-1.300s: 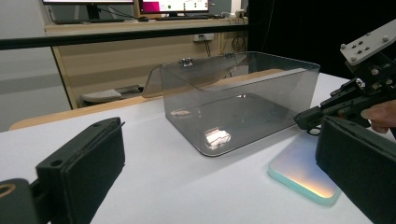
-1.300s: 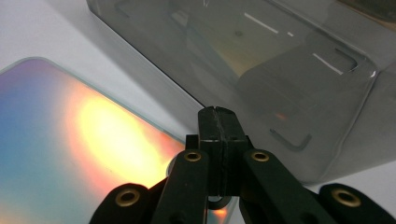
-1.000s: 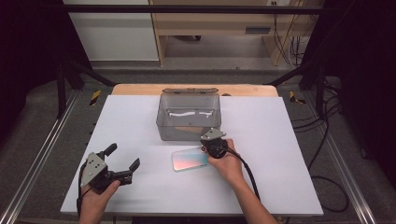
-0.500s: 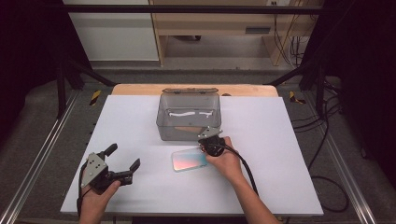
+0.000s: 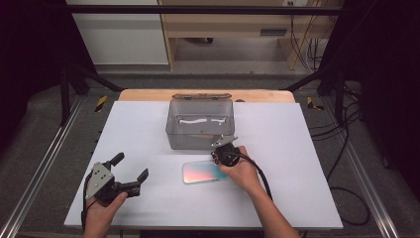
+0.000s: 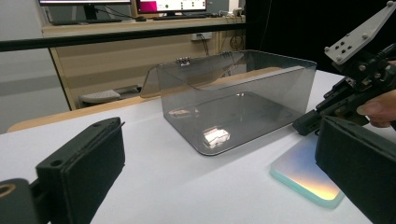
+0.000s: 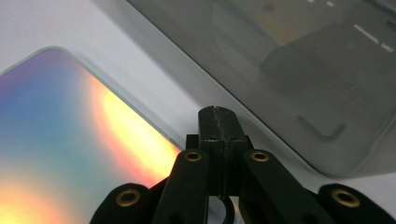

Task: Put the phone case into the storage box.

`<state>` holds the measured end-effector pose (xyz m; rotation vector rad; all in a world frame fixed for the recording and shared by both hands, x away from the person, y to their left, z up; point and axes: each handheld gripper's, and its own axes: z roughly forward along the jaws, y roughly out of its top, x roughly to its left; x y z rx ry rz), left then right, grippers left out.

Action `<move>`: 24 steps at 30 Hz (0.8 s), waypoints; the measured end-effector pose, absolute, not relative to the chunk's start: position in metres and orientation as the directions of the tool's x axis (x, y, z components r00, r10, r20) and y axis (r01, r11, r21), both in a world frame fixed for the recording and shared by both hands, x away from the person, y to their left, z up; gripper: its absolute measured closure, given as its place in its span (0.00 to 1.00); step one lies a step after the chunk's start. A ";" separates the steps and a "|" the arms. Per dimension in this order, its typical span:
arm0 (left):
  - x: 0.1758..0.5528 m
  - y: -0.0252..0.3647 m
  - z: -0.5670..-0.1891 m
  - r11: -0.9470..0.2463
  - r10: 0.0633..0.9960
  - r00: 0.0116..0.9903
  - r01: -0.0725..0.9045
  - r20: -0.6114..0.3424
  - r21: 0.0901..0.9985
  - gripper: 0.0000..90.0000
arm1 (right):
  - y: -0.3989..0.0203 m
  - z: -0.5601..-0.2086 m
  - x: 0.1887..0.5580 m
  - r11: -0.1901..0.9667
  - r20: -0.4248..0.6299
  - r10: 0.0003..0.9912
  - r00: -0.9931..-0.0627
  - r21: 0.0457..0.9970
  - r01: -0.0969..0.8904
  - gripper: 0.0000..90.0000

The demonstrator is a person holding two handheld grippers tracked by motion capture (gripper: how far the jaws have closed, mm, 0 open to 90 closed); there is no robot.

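Iridescent plate (image 5: 204, 172) lies flat on the white table (image 5: 297, 148), just in front of the smoky transparent box (image 5: 200, 124) and near the right edge of it. It is a thin rectangle with rounded corners, and its top shines in bands of blue, pink and orange. In the left gripper view its rim looks pale green and glassy (image 6: 306, 175), so I judge it to be glass or hard acrylic: stiff, light, smooth and probably slippery, and it may chip if it is dropped on a corner.

Because it lies flat on the table, I think the best place to take hold is a short edge or a corner (first one side must be tipped up or slid over the table edge, since the jaws cannot go under it).

The right gripper (image 7: 218, 122) has its two jaws pressed together with nothing between them; its tip sits low over the strip of table between the plate and the box wall, at the plate's right end. The left gripper (image 5: 130, 169) rests well apart at the near left of the table, jaws spread wide and empty.

The box has thin clear grey walls, a hinged lid folded back, and a glossy bottom that reflects light.
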<state>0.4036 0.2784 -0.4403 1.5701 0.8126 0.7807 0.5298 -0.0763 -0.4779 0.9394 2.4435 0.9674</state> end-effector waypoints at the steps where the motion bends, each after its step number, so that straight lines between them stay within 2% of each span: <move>1: 0.404 0.278 -0.440 -0.115 0.840 0.540 0.085 0.051 0.990 0.02 | -0.076 -0.477 0.528 0.552 -0.074 0.688 -0.722 0.699 0.455 1.00; 24: 0.403 0.279 -0.440 -0.122 0.843 0.535 0.085 0.058 0.989 0.02 | -0.088 -0.476 0.495 0.547 -0.020 0.669 -0.743 0.690 0.474 1.00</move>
